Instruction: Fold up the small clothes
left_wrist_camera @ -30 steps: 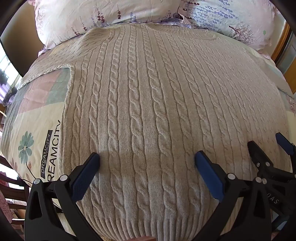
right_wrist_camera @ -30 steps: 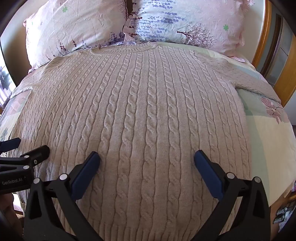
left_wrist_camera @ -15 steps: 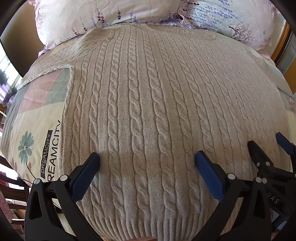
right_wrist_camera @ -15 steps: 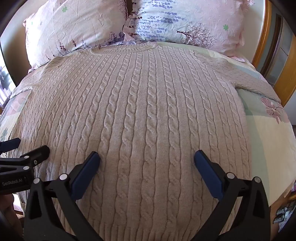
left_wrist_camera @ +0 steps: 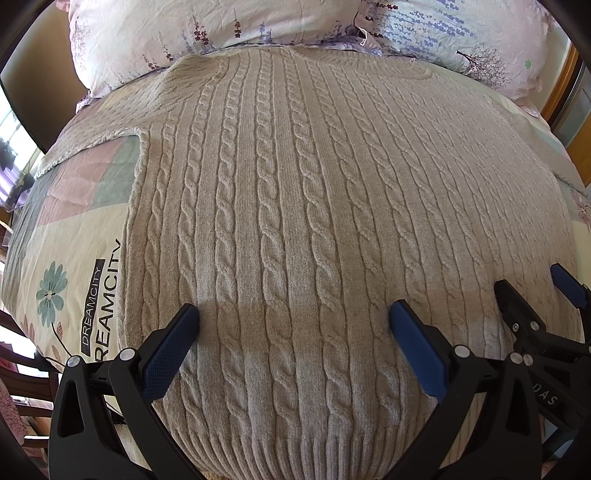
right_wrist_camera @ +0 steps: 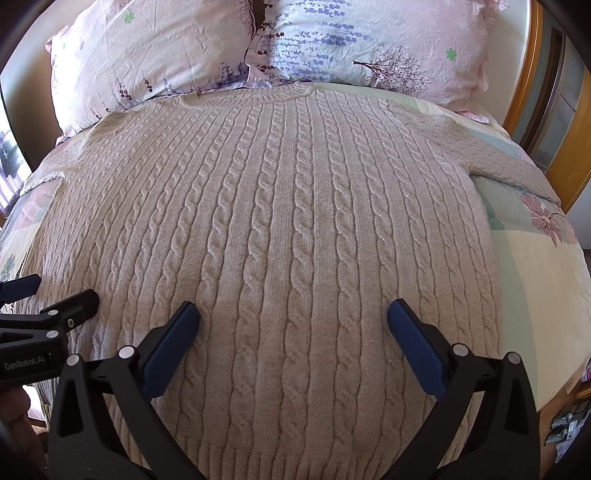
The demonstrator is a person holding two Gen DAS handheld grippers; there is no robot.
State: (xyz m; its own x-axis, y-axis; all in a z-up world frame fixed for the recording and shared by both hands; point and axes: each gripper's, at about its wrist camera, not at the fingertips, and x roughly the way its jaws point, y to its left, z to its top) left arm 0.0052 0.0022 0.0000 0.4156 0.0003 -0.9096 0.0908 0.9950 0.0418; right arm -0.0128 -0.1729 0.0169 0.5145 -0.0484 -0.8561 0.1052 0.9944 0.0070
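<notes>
Two tools, left tool (left_wrist_camera: 293,321) and right tool (right_wrist_camera: 293,319), hung wide open, gripping nothing, over the flat-spread sweater (right_wrist_camera: 280,229), its hem at six o'clock, seemingly ready for folding.

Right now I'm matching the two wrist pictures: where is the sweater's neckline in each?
Left wrist: the neckline lies top centre, under the pillows.
Right wrist: neckline upper centre, left of the middle.
Shared landmark: the gap where both pillows meet, just above the neckline.
</notes>
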